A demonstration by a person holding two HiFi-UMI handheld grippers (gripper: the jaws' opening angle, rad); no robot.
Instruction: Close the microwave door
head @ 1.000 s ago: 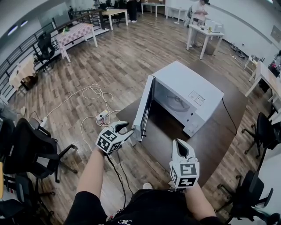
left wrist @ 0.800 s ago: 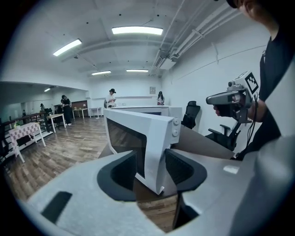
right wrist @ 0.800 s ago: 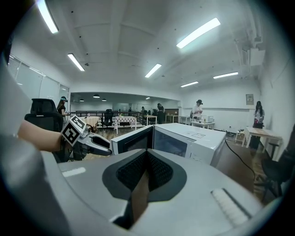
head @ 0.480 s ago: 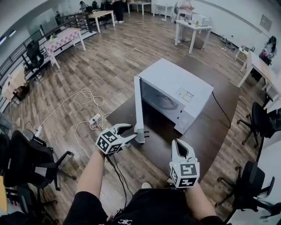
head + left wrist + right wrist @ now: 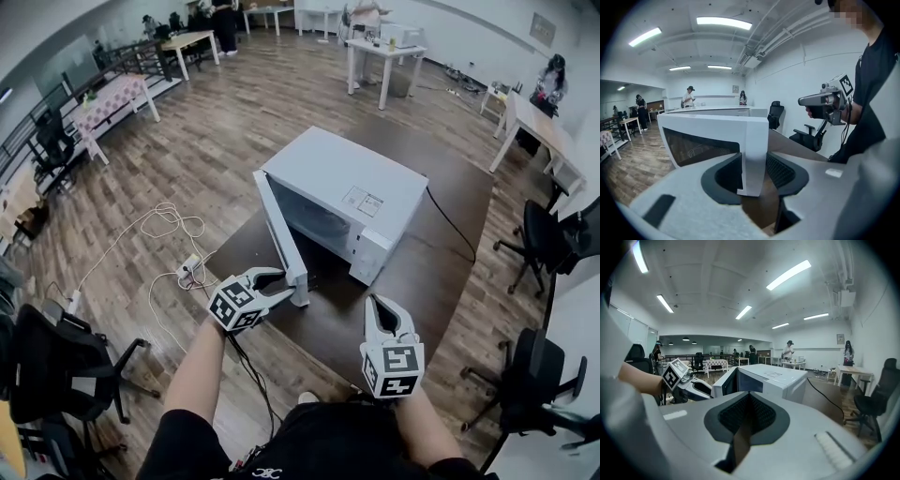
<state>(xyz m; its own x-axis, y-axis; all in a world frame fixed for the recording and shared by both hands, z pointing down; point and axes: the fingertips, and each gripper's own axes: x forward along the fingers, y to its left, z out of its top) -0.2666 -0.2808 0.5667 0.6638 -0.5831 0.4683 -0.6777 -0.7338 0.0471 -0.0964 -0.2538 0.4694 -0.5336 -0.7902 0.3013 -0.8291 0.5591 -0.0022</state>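
Note:
The white microwave point(image 5: 352, 183) stands on a dark brown table point(image 5: 431, 277), its door point(image 5: 279, 239) swung partly open toward me. My left gripper point(image 5: 278, 285) straddles the door's free edge. In the left gripper view that edge point(image 5: 754, 154) stands between the jaws; the jaws are closing, and a gap shows beside the right pad point(image 5: 782, 171). My right gripper point(image 5: 379, 312) hovers over the table's front part, short of the microwave's control panel point(image 5: 370, 255). Its pads point(image 5: 761, 413) meet with nothing between them.
A white cable point(image 5: 169, 225) and power strip point(image 5: 187, 268) lie on the wood floor to the left. A black cord point(image 5: 450, 225) runs over the table behind the microwave. Office chairs stand at lower left point(image 5: 56, 366) and right point(image 5: 544, 234). People and tables are far off.
The door has swung from wide open to partly open, toward the microwave's front. My left gripper went with its edge. The right gripper stayed at the same spot in view.

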